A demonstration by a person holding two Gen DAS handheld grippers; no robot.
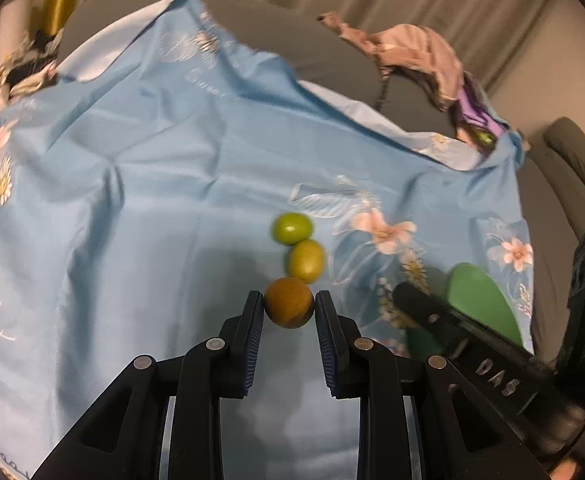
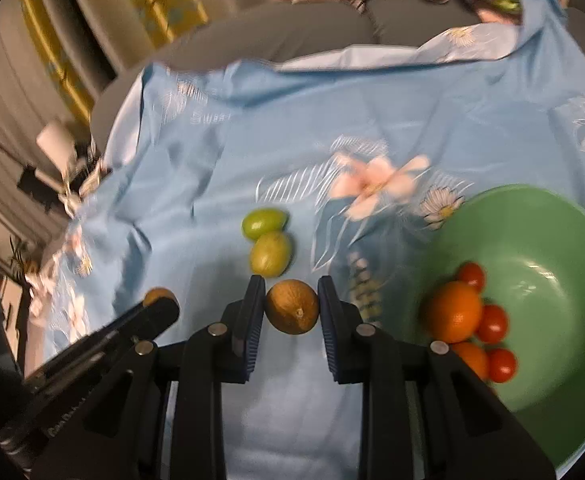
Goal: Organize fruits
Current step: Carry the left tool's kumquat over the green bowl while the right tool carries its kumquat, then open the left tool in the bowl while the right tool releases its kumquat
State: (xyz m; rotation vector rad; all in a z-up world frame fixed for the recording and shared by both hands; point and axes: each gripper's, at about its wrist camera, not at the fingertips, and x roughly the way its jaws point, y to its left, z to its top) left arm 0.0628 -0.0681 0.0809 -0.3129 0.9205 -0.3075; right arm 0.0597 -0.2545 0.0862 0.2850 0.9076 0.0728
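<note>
Left gripper (image 1: 288,305) jaws clenched on a round brown fruit (image 1: 288,314), low over the blue floral cloth (image 1: 152,184). Right gripper (image 2: 291,298) jaws likewise gripped a second brown fruit (image 2: 292,316). Two green fruits (image 1: 292,229) lay touching mid-cloth, just ahead. Green bowl (image 2: 552,280) near the cloth's right edge held an orange (image 2: 454,312) and tomatoes (image 2: 492,324).

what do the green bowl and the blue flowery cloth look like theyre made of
Green bowl: probably glazed ceramic or glossy plastic, with soft highlights on a smooth inner wall.
Blue cloth: thin woven fabric with a slight sheen, judging by its creases, folds and printed flowers.
</note>
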